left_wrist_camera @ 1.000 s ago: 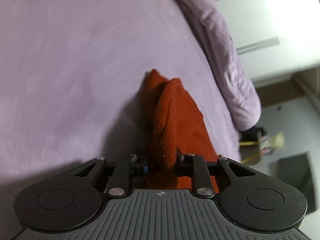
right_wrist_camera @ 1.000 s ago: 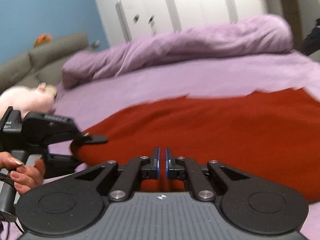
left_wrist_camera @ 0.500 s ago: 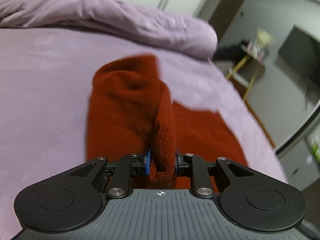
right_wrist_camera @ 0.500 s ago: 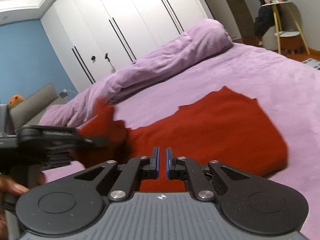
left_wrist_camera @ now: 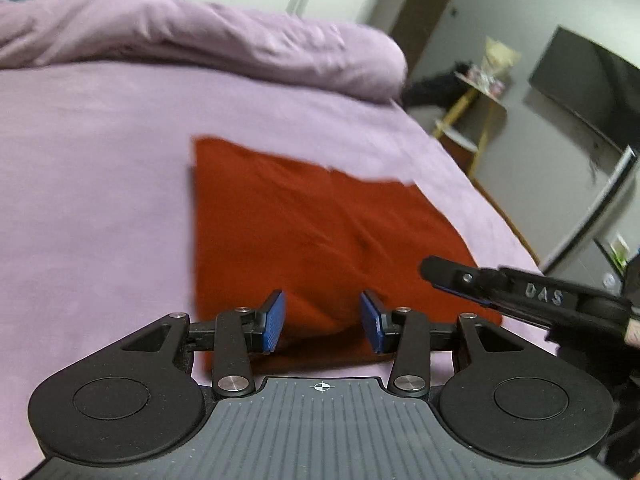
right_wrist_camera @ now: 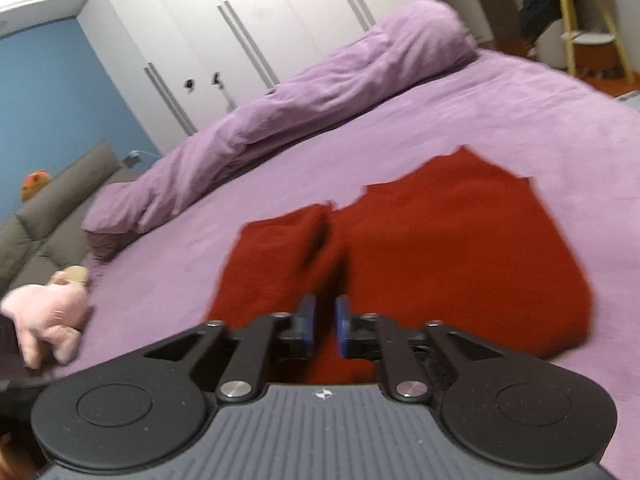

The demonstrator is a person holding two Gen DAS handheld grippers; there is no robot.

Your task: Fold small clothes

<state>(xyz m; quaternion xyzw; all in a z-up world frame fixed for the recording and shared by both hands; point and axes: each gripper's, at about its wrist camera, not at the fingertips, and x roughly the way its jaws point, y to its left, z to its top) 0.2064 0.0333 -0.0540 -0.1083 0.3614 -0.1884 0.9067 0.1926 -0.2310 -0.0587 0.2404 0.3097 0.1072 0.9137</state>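
On one purple bed [left_wrist_camera: 100, 184], one red garment [left_wrist_camera: 304, 232] lies flat.

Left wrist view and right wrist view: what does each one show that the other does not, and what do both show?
Only the left wrist view shows the dark screen on the wall and the right claw from the side. Only the right wrist view shows the pink plush toy and grey sofa. Both show the red garment lying on the purple bed.
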